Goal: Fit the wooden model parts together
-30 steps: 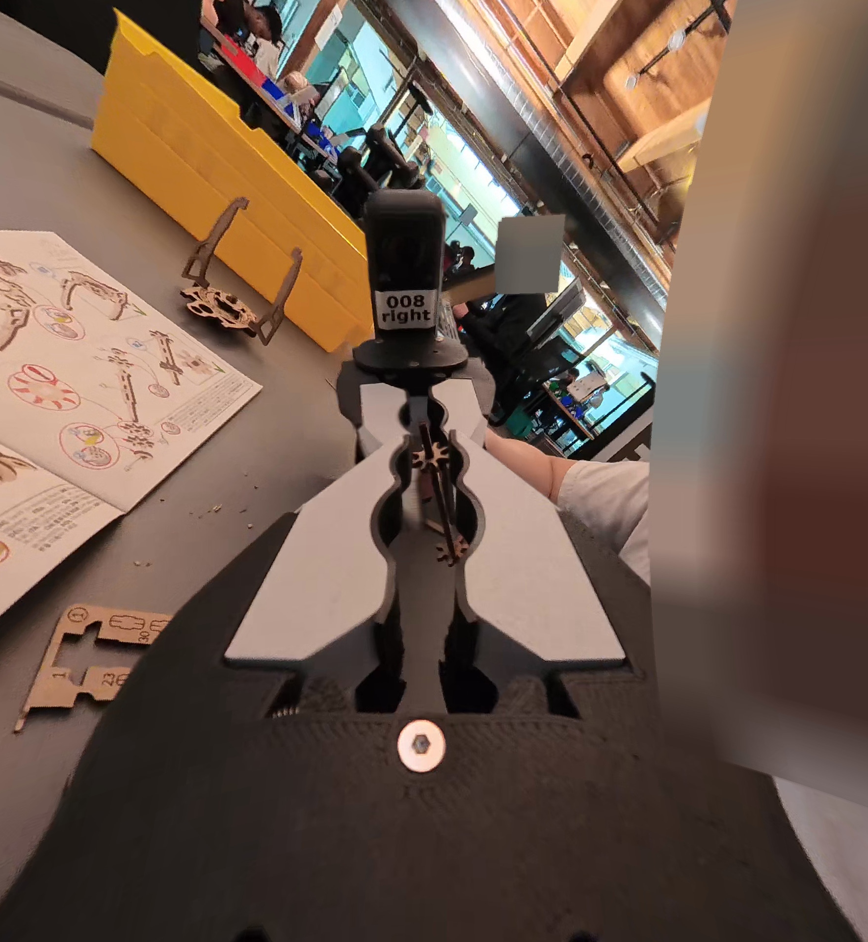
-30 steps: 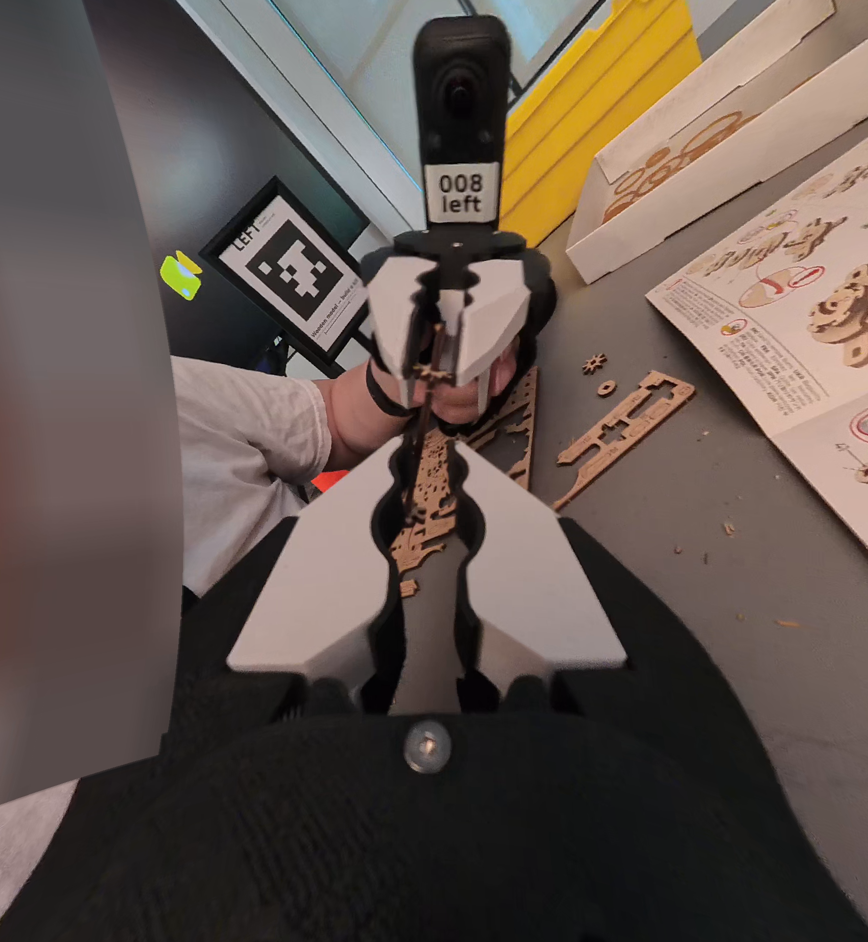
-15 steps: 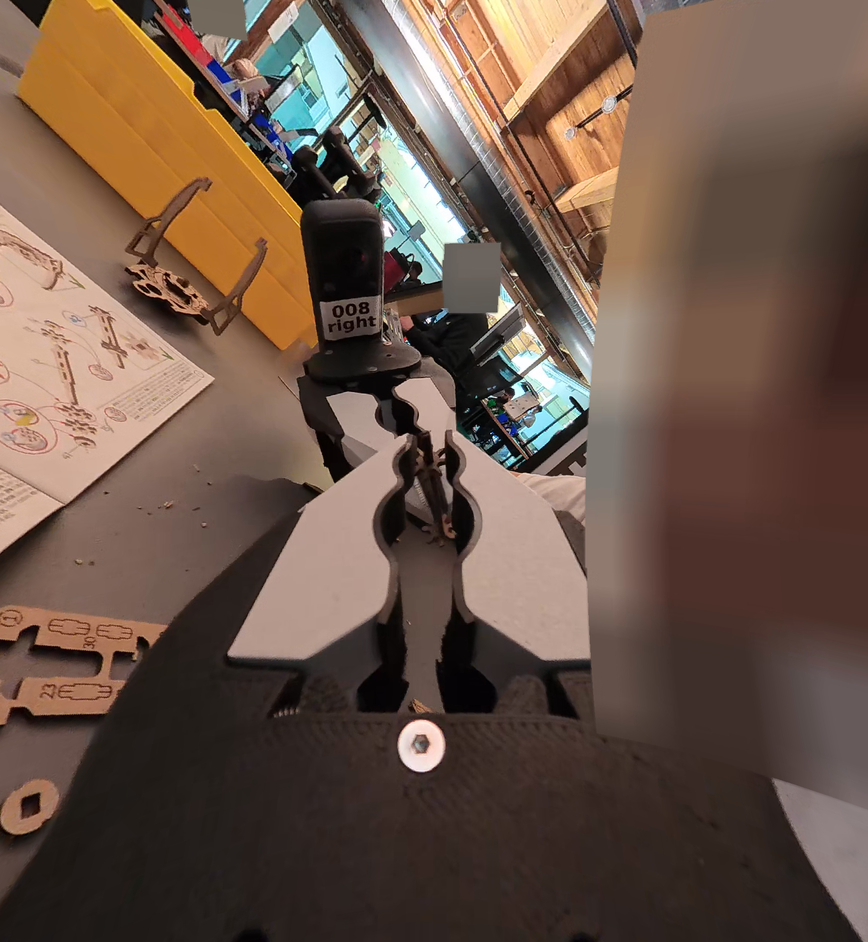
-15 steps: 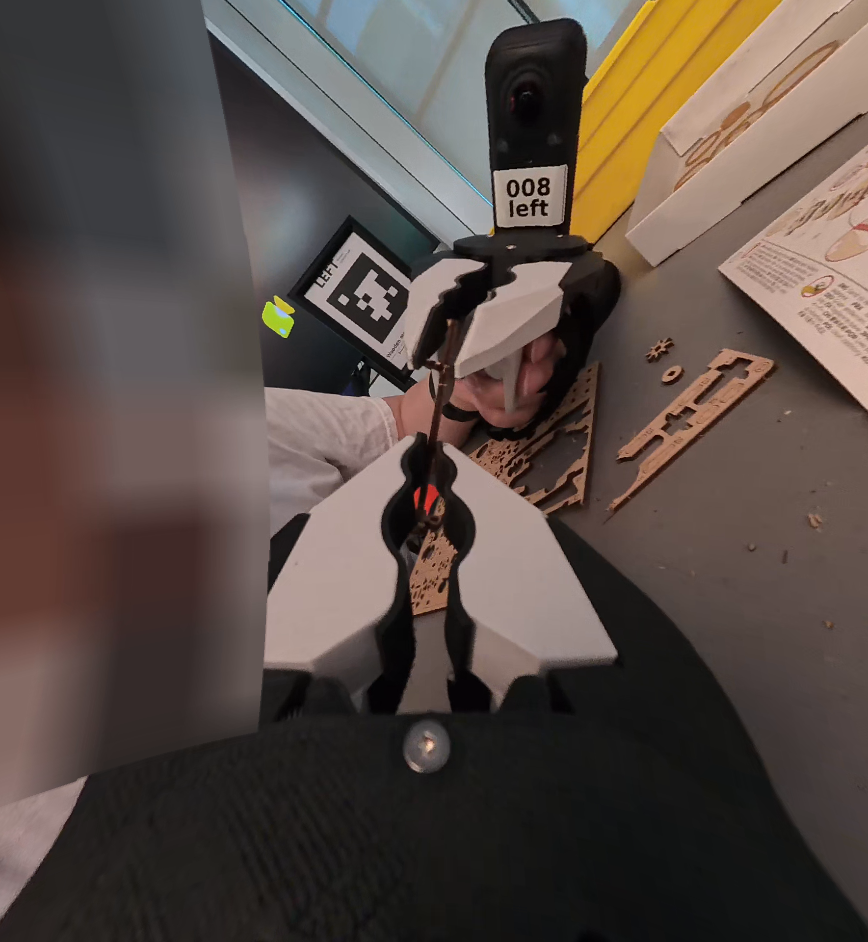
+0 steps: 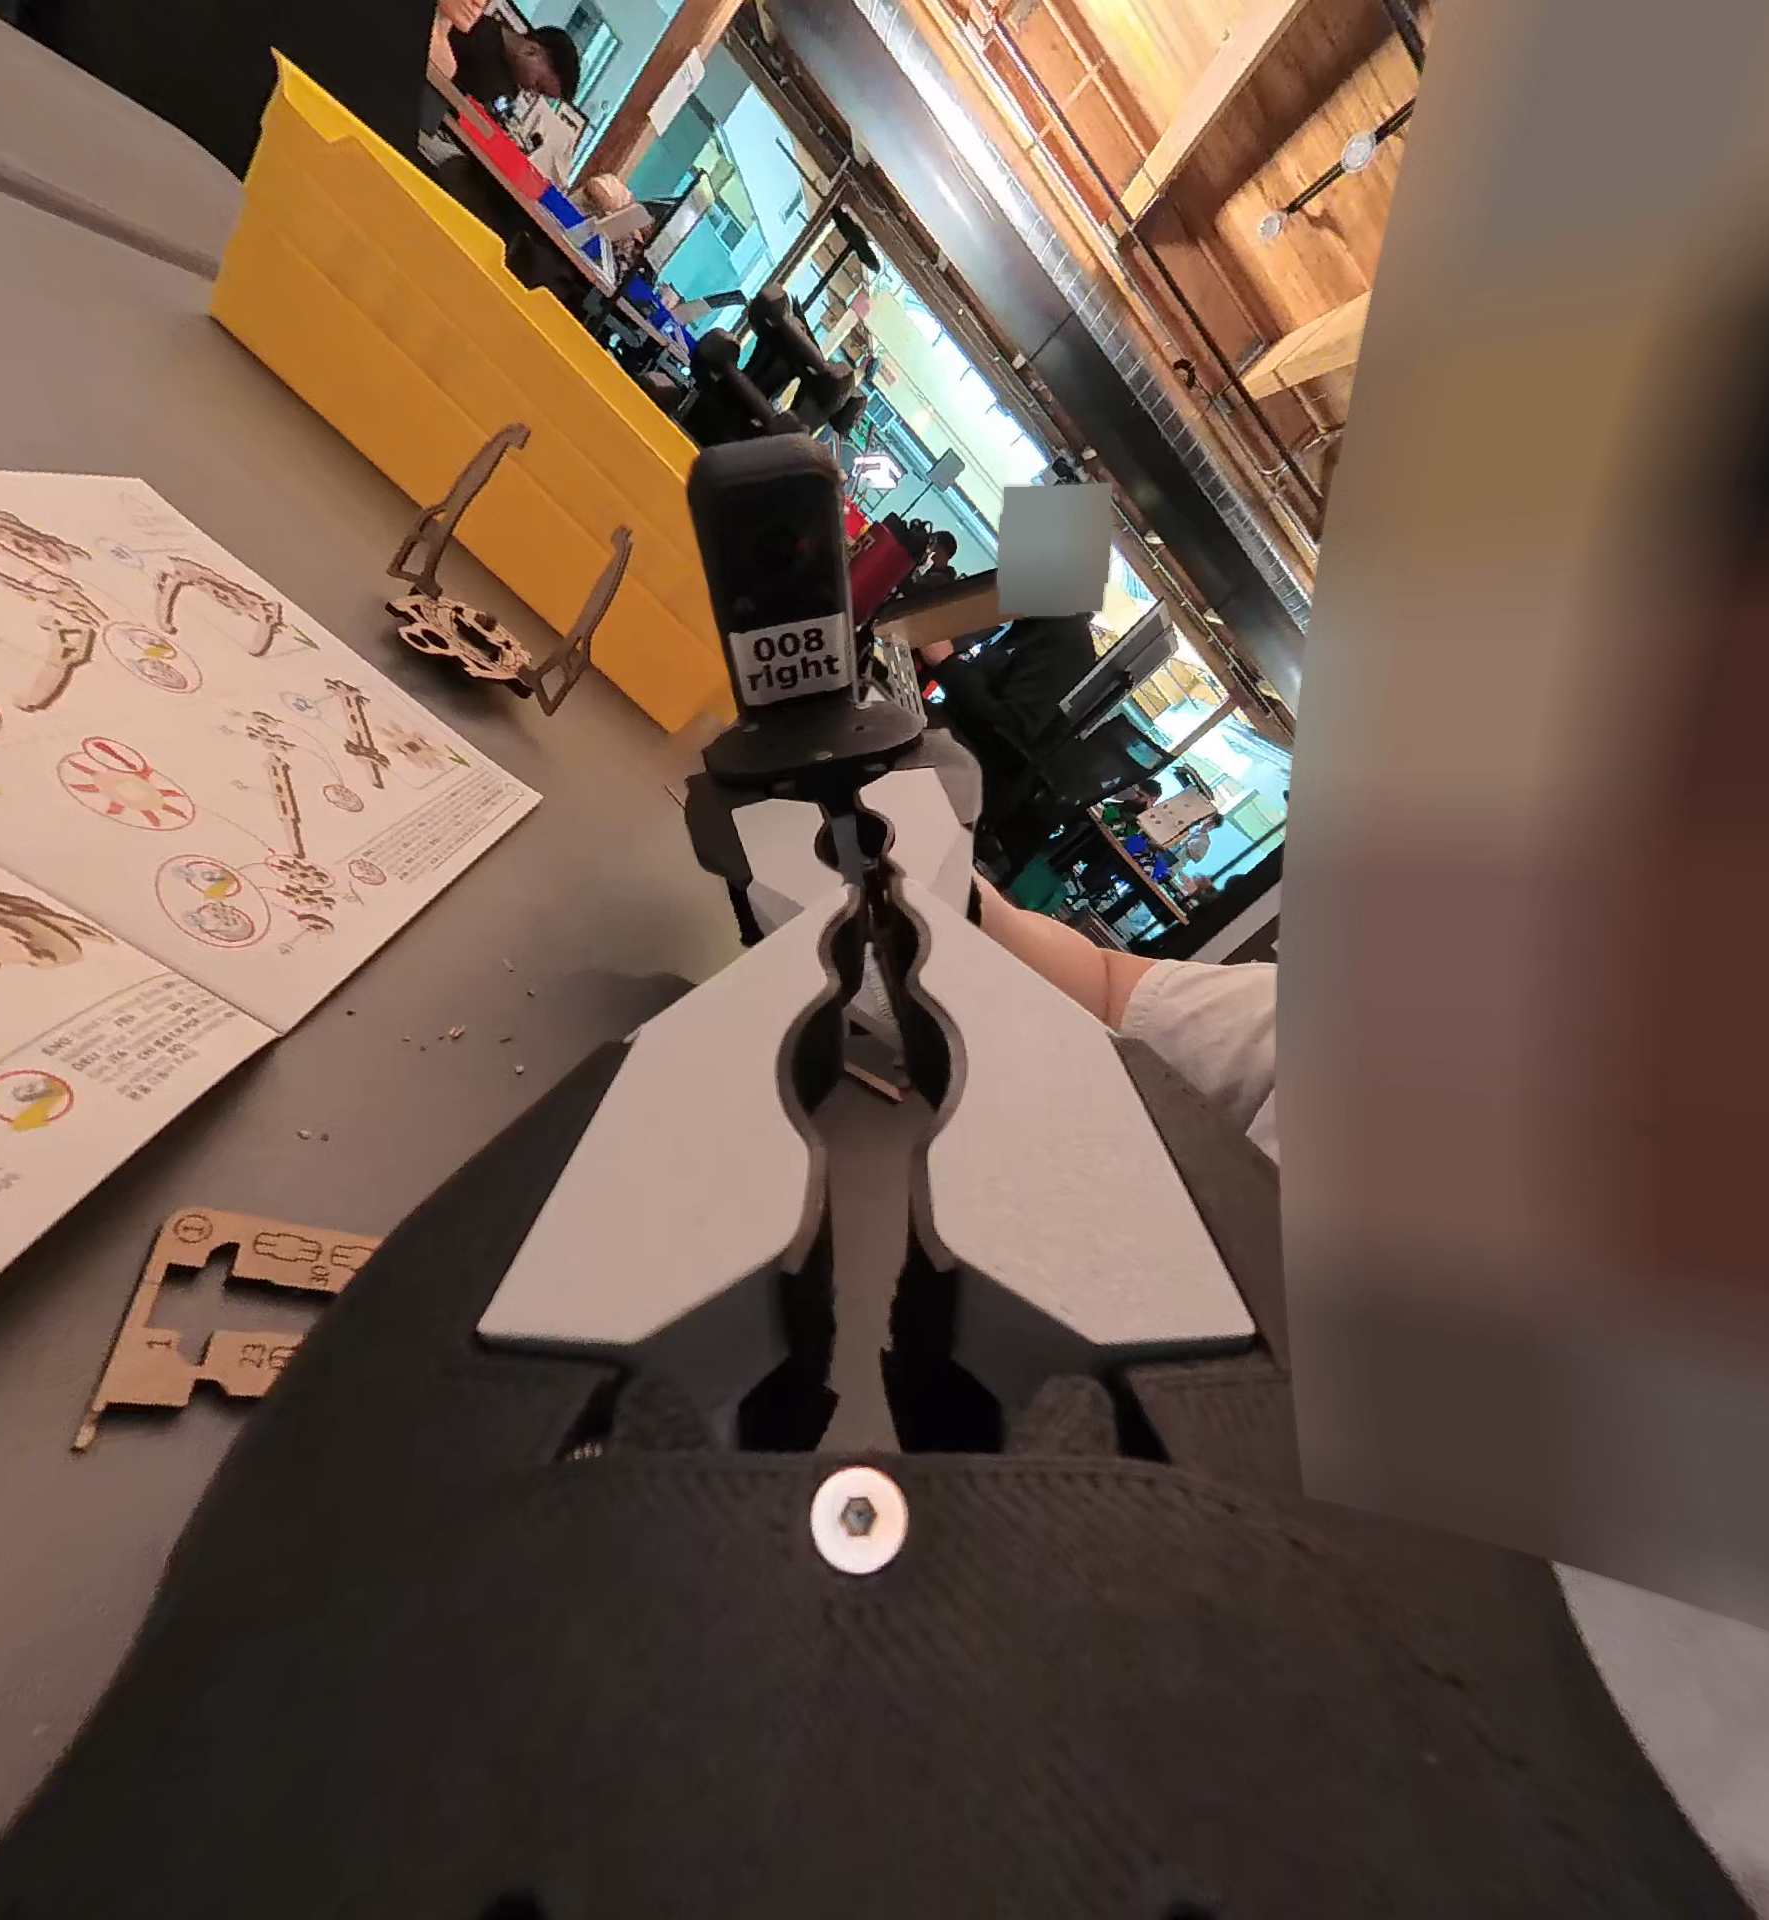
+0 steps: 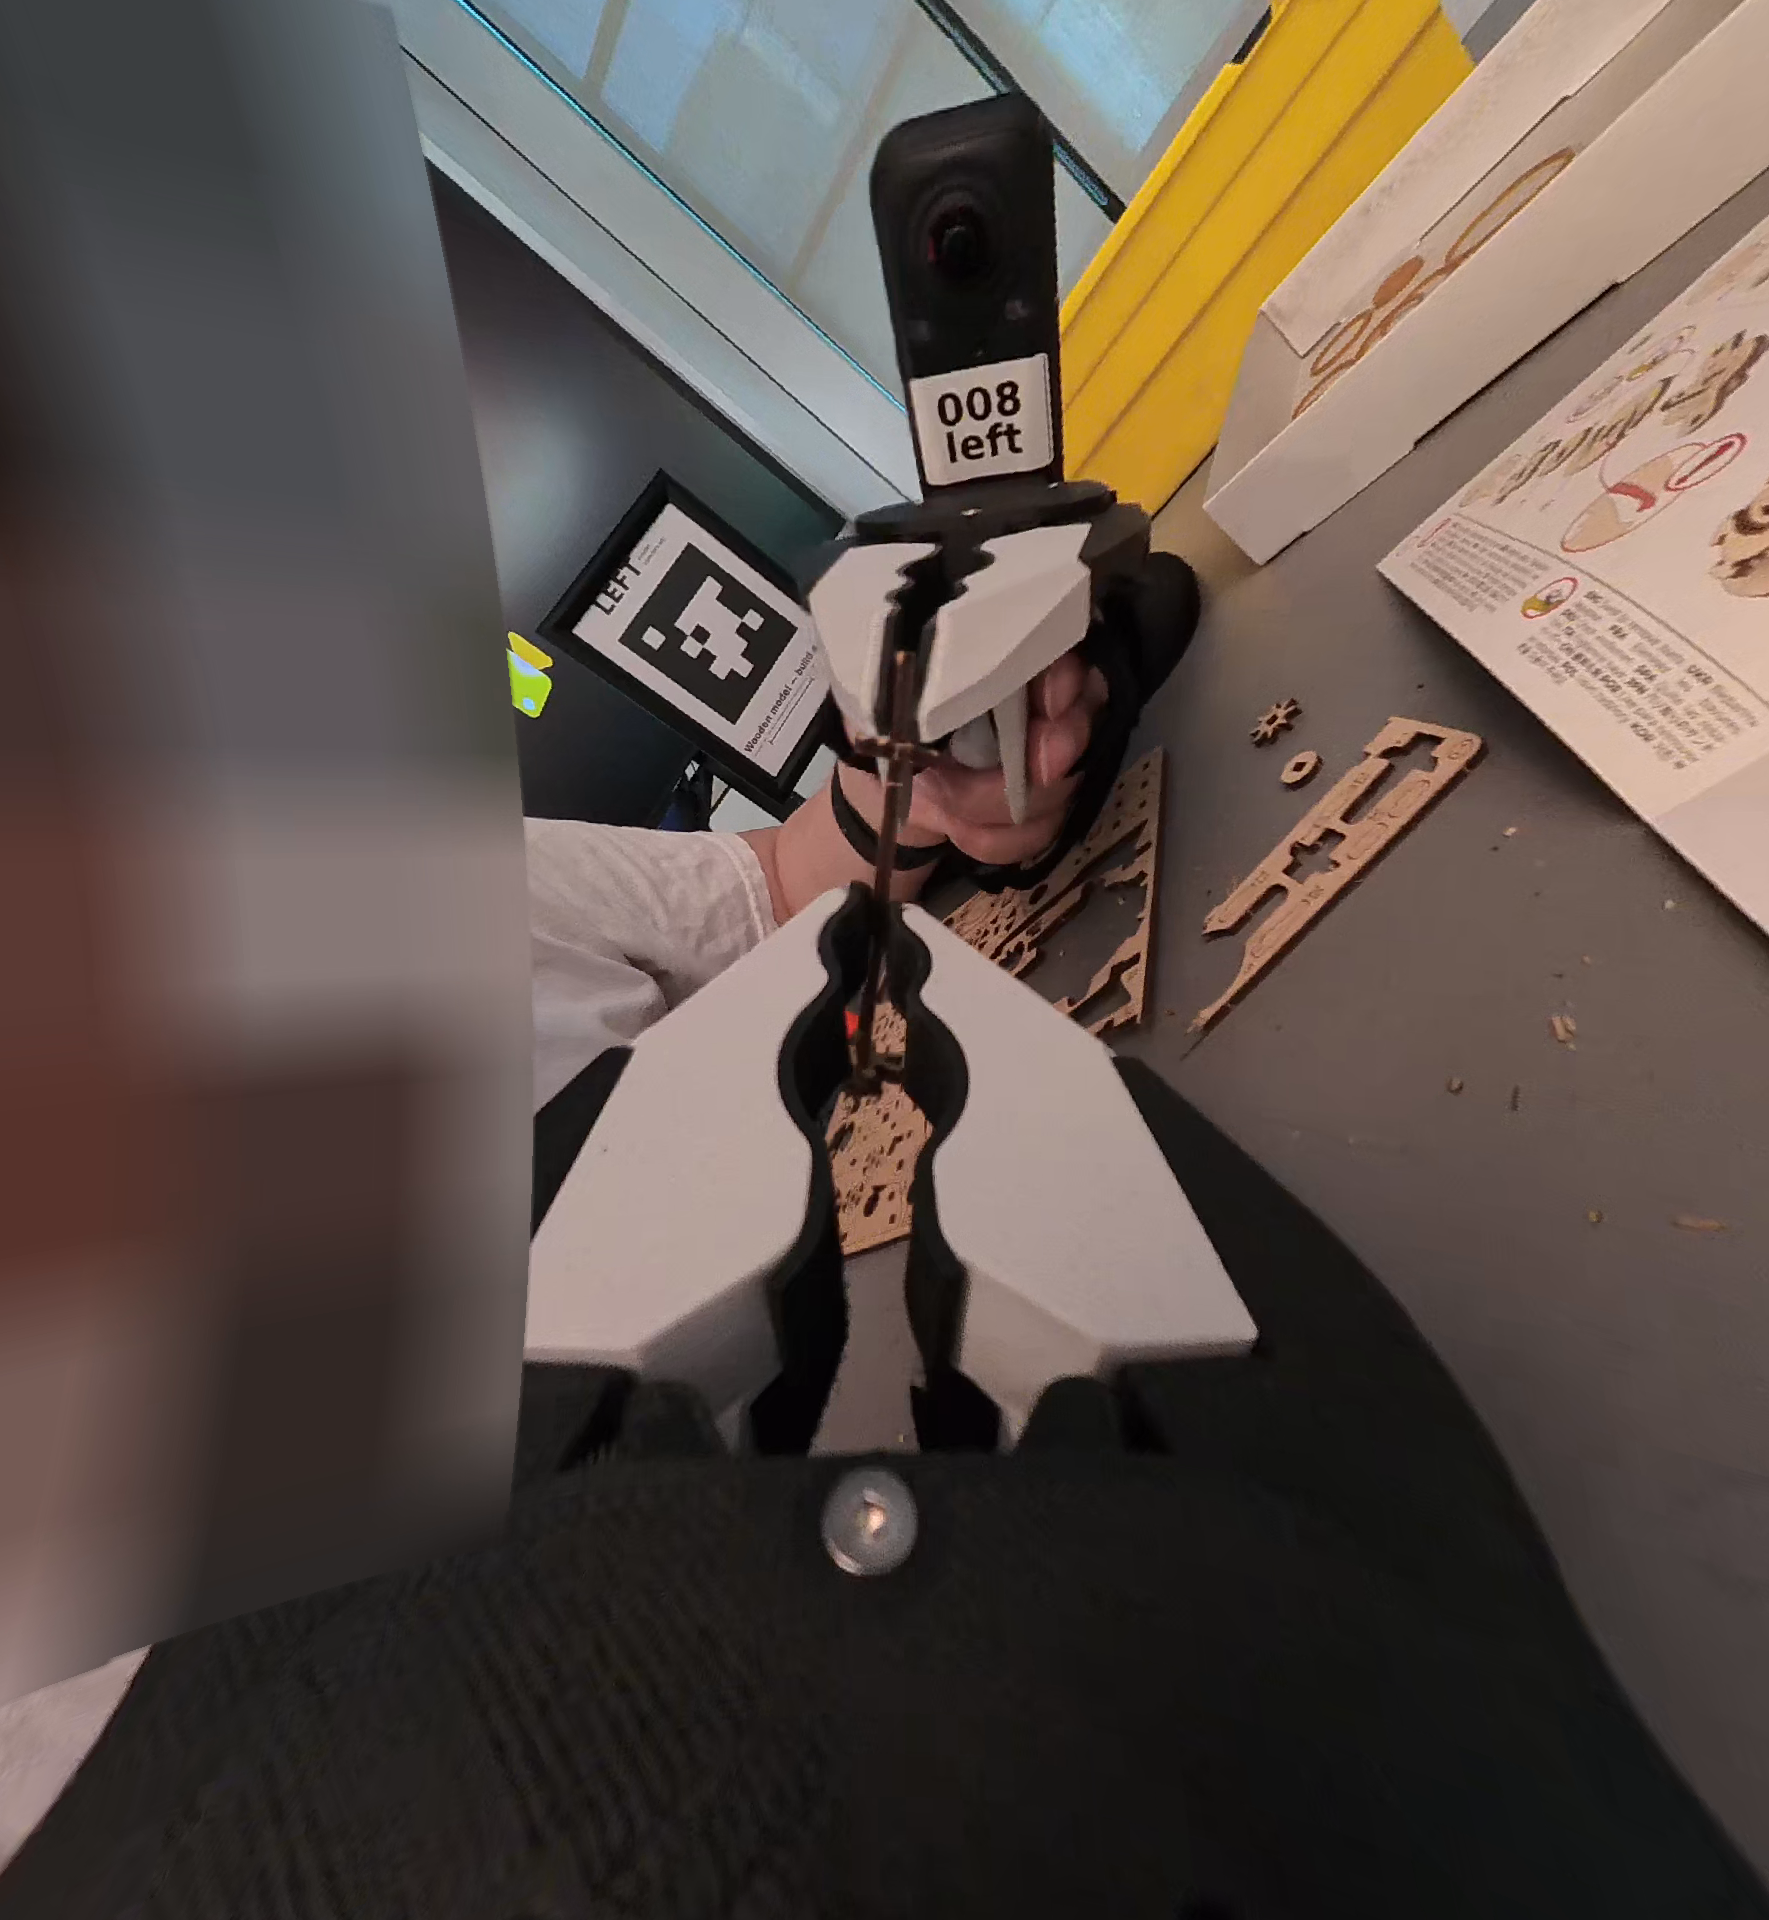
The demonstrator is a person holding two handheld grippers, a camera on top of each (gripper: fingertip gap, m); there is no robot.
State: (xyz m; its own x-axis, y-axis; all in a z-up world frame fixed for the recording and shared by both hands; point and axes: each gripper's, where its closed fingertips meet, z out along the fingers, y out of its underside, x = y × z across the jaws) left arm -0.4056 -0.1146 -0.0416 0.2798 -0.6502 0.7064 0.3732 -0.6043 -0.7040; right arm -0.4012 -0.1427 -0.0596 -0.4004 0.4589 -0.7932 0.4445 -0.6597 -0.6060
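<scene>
A thin dark wooden stick [image 6: 885, 831] with a small wooden gear [image 6: 890, 748] on it spans the gap between my two grippers above the grey table. My right gripper [image 6: 864, 916] is shut on the near part of the stick. My left gripper [image 6: 899, 707] faces it and is shut on the far end, with the gear between the two sets of tips. In the left wrist view my left gripper [image 5: 872, 894] is shut on the stick [image 5: 885, 977], tip to tip with the right gripper [image 5: 859, 847]. A blur patch hides the space beside both grippers.
An open instruction sheet [image 5: 184, 779], a partly built wooden assembly [image 5: 485, 634] and a yellow bin [image 5: 423, 301] lie on the table. Wooden offcut frames [image 5: 215, 1320] [image 6: 1347, 831], a punched sheet [image 6: 1098, 914], a loose gear [image 6: 1275, 720] and a white box [image 6: 1482, 260] lie nearby.
Both grippers have tilted and shifted together, so the table swings in both views. The stick with its gear stays clamped between them.
</scene>
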